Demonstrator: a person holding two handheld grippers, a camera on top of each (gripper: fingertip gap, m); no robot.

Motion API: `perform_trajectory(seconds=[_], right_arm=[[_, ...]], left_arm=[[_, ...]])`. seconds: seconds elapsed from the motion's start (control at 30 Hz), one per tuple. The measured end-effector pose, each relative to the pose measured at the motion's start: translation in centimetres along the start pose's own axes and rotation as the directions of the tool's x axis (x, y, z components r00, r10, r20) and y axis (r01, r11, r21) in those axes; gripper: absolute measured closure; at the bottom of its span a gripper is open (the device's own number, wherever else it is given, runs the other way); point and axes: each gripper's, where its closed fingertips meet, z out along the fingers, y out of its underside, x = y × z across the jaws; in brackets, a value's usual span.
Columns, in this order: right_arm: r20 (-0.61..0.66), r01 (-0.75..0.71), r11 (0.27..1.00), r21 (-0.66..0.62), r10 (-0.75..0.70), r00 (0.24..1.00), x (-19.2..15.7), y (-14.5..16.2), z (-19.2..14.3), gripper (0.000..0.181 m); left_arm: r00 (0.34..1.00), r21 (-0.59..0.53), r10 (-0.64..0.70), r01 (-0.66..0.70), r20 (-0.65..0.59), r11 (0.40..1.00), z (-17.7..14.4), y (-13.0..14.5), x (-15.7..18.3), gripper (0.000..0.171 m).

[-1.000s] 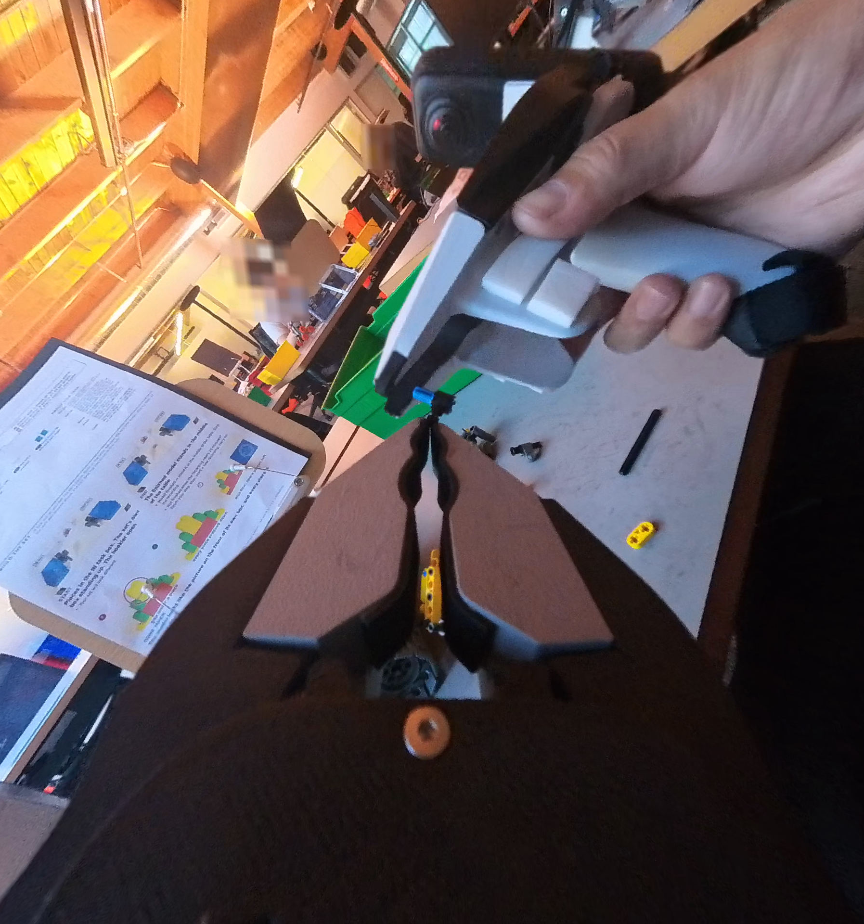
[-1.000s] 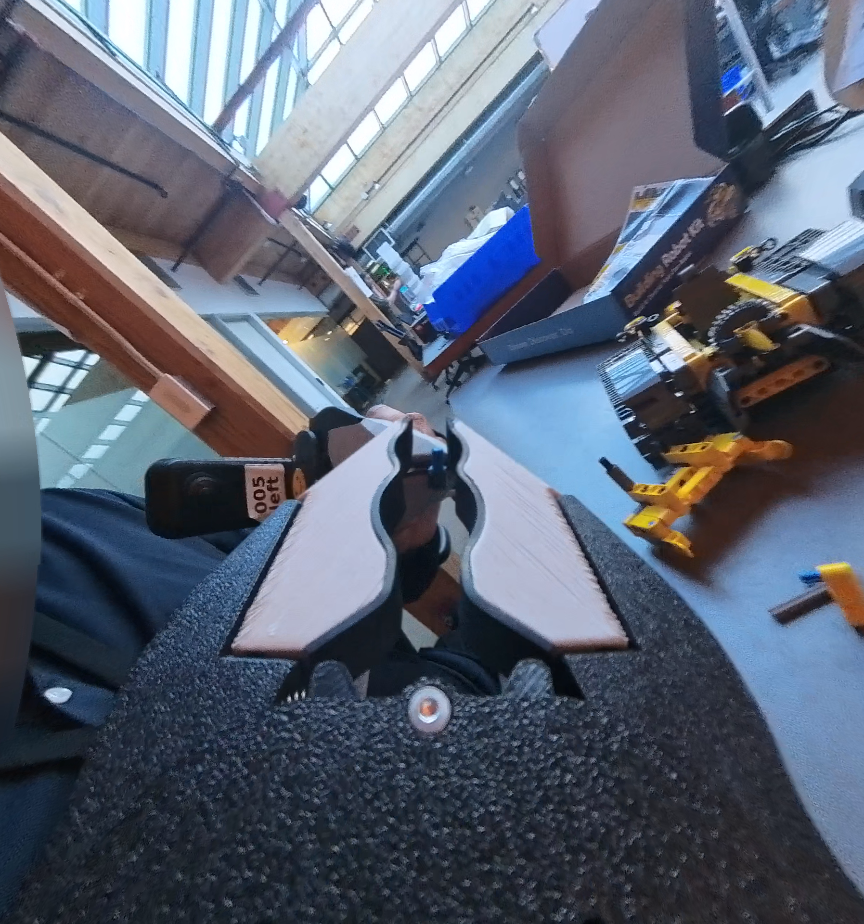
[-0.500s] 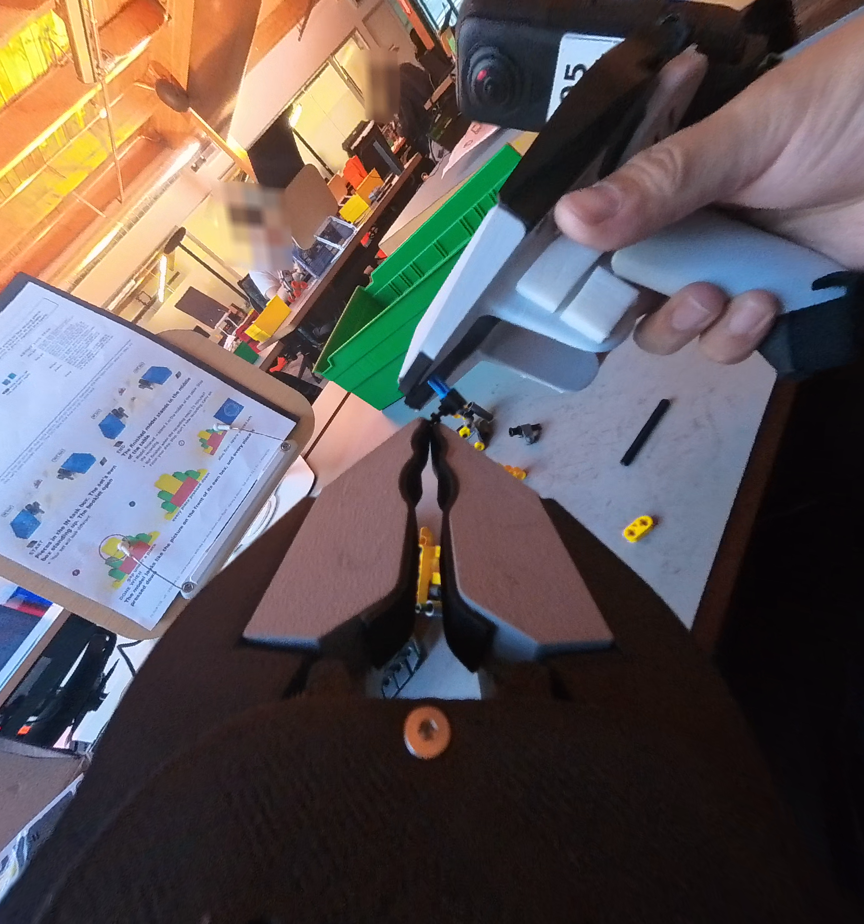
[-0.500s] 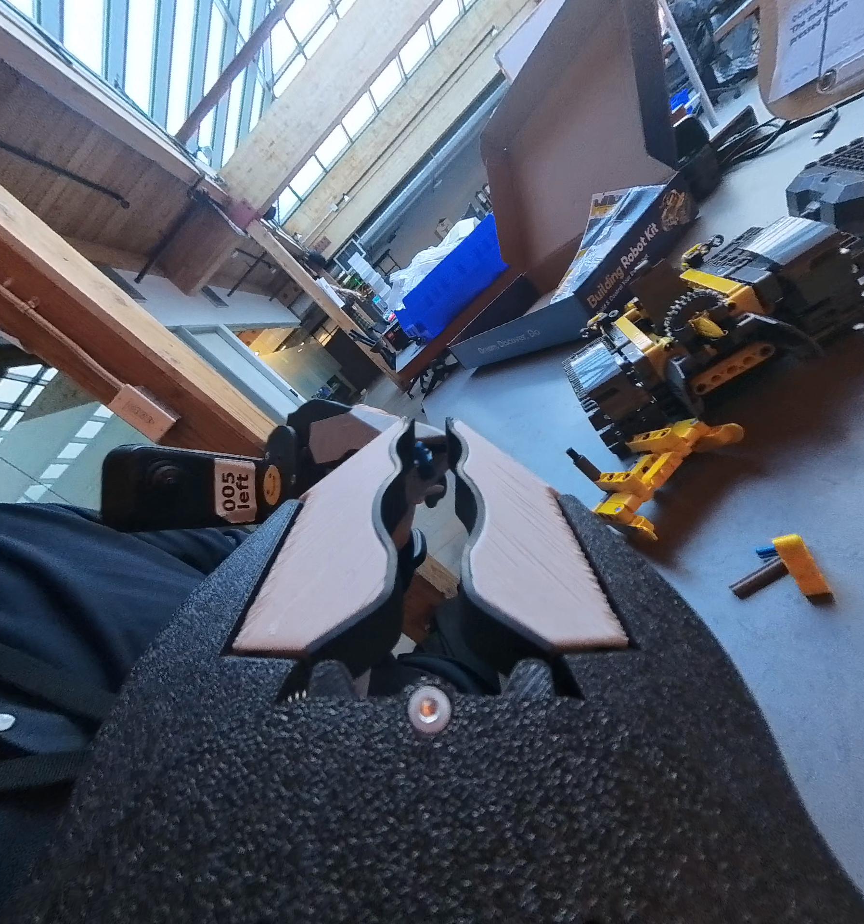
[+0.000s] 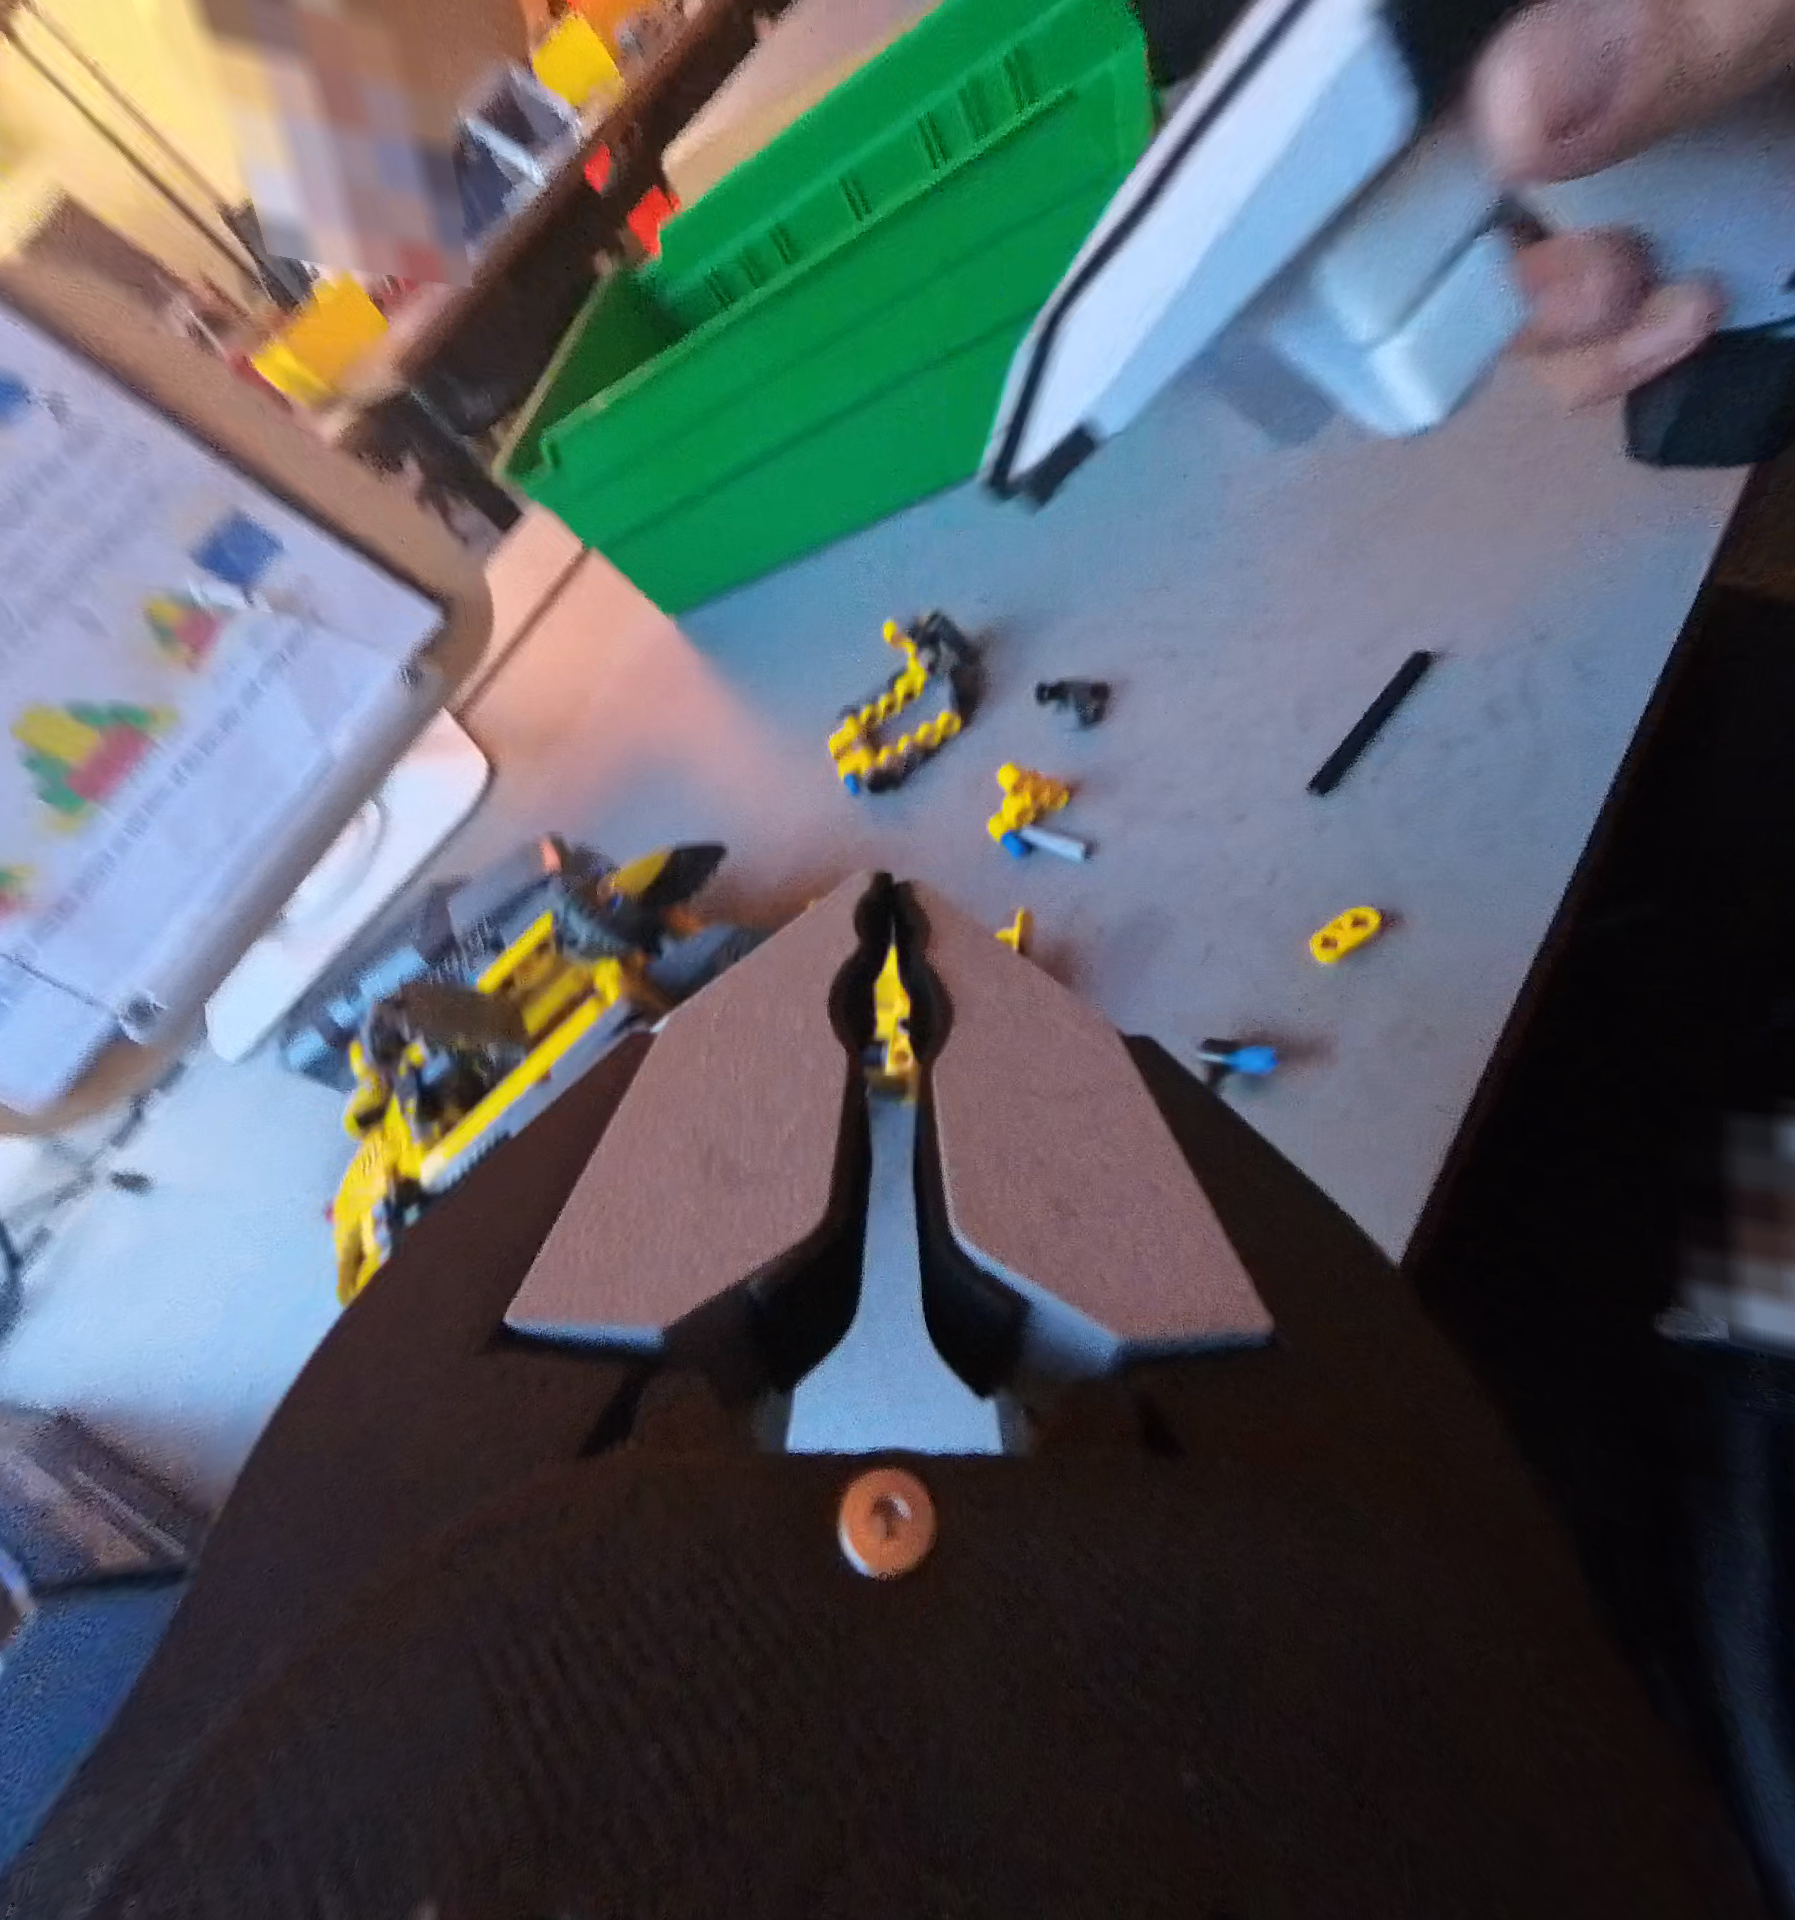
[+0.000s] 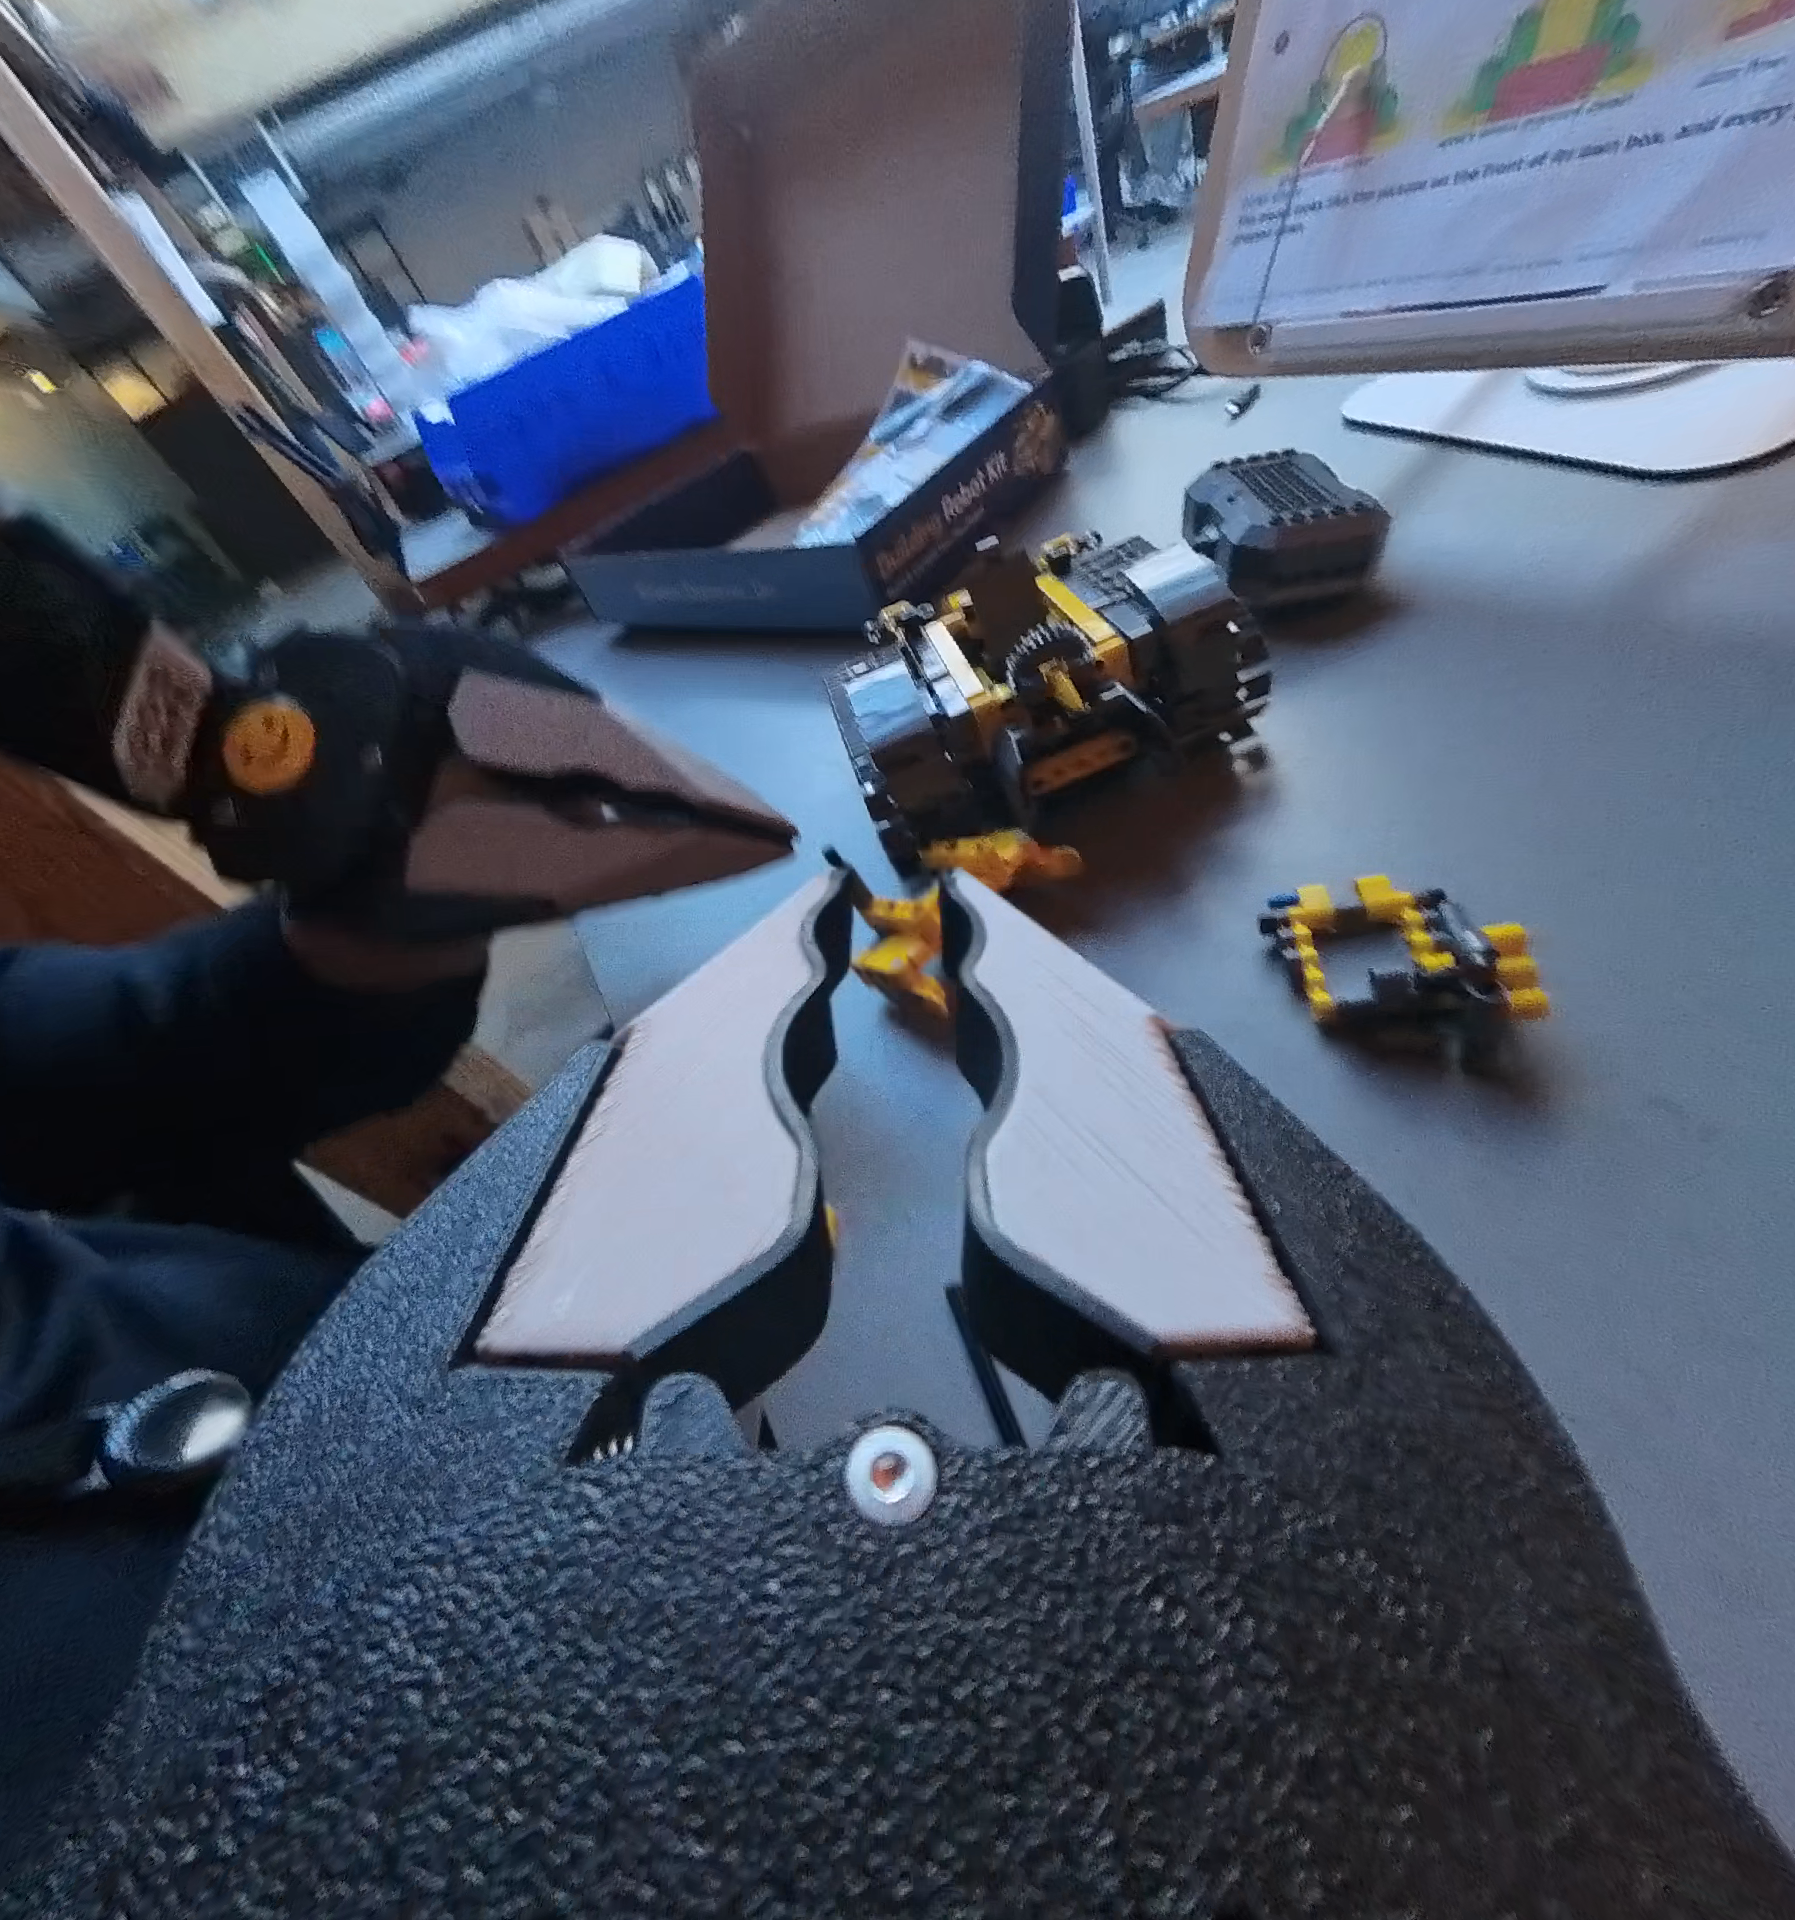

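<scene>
Your left gripper point(image 5: 891, 902) nearly shut, tips together, yellow piece point(image 5: 891, 1003) seen between its fingers, your right gripper point(image 6: 891, 896) slightly parted and empty, vehicle point(image 6: 1049, 675) just ahead, bare table point(image 6: 1599, 831) rightward, table edge point(image 5: 1558, 935) near your left gripper's right.

Left wrist view: table point(image 5: 1236, 540) carries a bin point(image 5: 820, 343) at the far end, an instruction sheet on a stand point(image 5: 145, 727) to the left, a brick vehicle point(image 5: 498, 1029) just in front of the stand. Loose pieces lie between bin and left gripper point(image 5: 891, 902): a chain-like frame point(image 5: 898, 707), a small connector point(image 5: 1345, 933) and a rod point(image 5: 1369, 722) further right. Right wrist view: right gripper point(image 6: 893, 894) sits above a small brick piece point(image 6: 898, 951); the vehicle lies beyond, a box point(image 6: 841, 561) behind it, the frame to the right.
</scene>
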Motion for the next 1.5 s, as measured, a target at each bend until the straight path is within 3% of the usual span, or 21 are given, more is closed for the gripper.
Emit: perform_trajectory(seconds=[0.13, 0.33, 0.43, 0.57, 0.67, 0.8, 0.93, 1.03, 1.17, 1.33, 1.5], right_arm=[[-0.01, 0.108, 0.987, -0.118, -0.11, 0.994, -0.1, 3.1, -0.9, 0.164], [0.092, 0.327, 0.888, -0.323, -0.314, 0.945, -2.4, 8.7, -0.6, 0.166], [0.076, 0.375, 0.855, -0.357, -0.374, 0.924, -2.1, 9.2, -0.5, 0.166], [-0.001, 0.396, 0.827, -0.399, -0.432, 0.902, 0.2, 9.4, -2.0, 0.165], [-0.038, 0.352, 0.852, -0.388, -0.397, 0.917, 1.9, 9.6, -3.8, 0.164], [-0.031, 0.334, 0.853, -0.402, -0.378, 0.925, 3.0, 10.8, -5.3, 0.163], [0.005, 0.358, 0.825, -0.438, -0.396, 0.918, 2.8, 11.5, -5.3, 0.179], [0.018, 0.336, 0.826, -0.453, -0.368, 0.93, 2.8, 11.6, -5.1, 0.18], [-0.058, 0.285, 0.842, -0.459, -0.349, 0.935, 3.8, 11.3, -5.0, 0.18], [-0.063, 0.244, 0.884, -0.399, -0.292, 0.954, 3.8, 10.7, -5.2, 0.174], [-0.073, 0.203, 0.936, -0.286, -0.233, 0.97, 3.0, 7.9, -4.5, 0.163]], left_arm=[[0.985, -0.088, -0.116, 0.106, -0.125, 0.99, -1.5, 2.5, 0.1, 0.171], [0.937, -0.196, -0.166, 0.108, -0.308, 0.975, -2.2, 5.9, 6.0, 0.159], [0.908, -0.207, -0.188, 0.115, -0.374, 0.972, -1.9, 5.8, 8.1, 0.147], [0.906, -0.182, -0.185, 0.123, -0.38, 0.976, -1.1, 5.0, 8.7, 0.147], [0.878, -0.166, -0.246, 0.193, -0.41, 0.967, -0.7, 4.7, 9.2, 0.151], [0.899, -0.148, -0.226, 0.183, -0.375, 0.972, -0.4, 4.7, 8.9, 0.153], [0.896, -0.156, -0.238, 0.192, -0.376, 0.969, -0.1, 4.5, 9.0, 0.152], [0.888, -0.17, -0.254, 0.202, -0.384, 0.965, 0.2, 4.3, 9.1, 0.152], [0.885, -0.185, -0.267, 0.21, -0.381, 0.96, 0.6, 4.3, 8.9, 0.157], [0.904, -0.175, -0.259, 0.21, -0.34, 0.962, 0.8, 4.4, 8.5, 0.157], [0.925, -0.16, -0.242, 0.202, -0.294, 0.966, 0.7, 4.6, 8.0, 0.151]])
